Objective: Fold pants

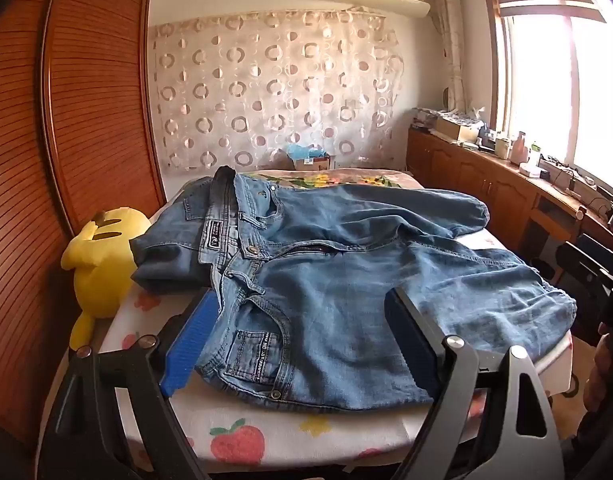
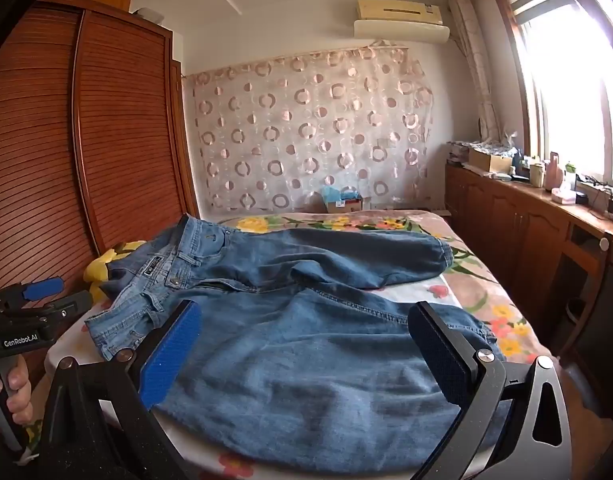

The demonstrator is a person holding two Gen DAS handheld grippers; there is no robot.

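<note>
In the left wrist view, our left gripper hangs spread wide over the waistband end of the pants, which lie crumpled on the bed; a yellow plush toy crowds the left edge. In the right wrist view, our right gripper is spread over the near leg, pinching nothing; we judge there is open room on the bed beyond.
</note>
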